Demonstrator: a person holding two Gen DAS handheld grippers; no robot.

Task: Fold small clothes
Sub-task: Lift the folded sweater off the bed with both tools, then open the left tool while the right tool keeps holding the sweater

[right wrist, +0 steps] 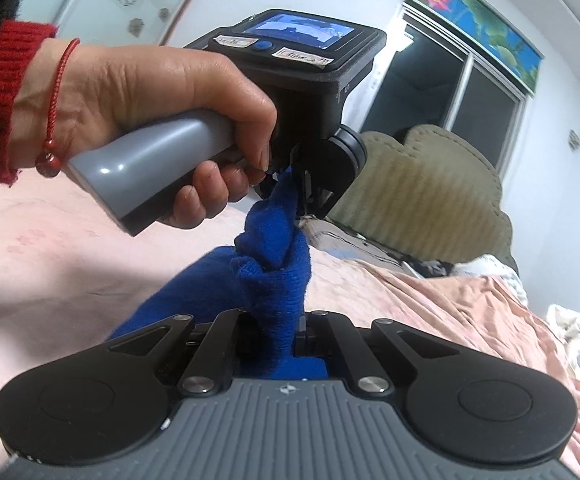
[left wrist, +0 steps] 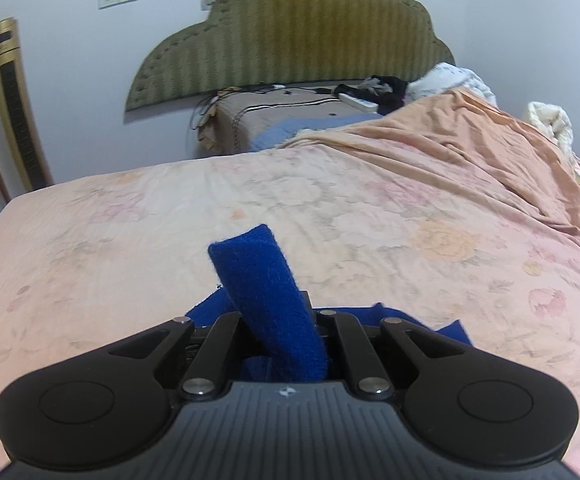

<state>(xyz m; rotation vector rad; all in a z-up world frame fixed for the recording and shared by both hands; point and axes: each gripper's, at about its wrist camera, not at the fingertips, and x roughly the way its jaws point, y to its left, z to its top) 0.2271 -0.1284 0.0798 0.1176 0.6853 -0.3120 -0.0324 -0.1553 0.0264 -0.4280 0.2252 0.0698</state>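
Left wrist view: left gripper (left wrist: 280, 320) pinches a blue knit garment (left wrist: 266, 300), one strip rising ahead of it above the floral bedsheet (left wrist: 370, 208).

Right wrist view: right gripper (right wrist: 278, 332) clamps the same garment, bunched between it and the left gripper, held by a hand (right wrist: 150, 92).

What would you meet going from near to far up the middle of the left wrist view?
Left claw → blue cloth → floral sheet → brown-covered stand → green headboard.
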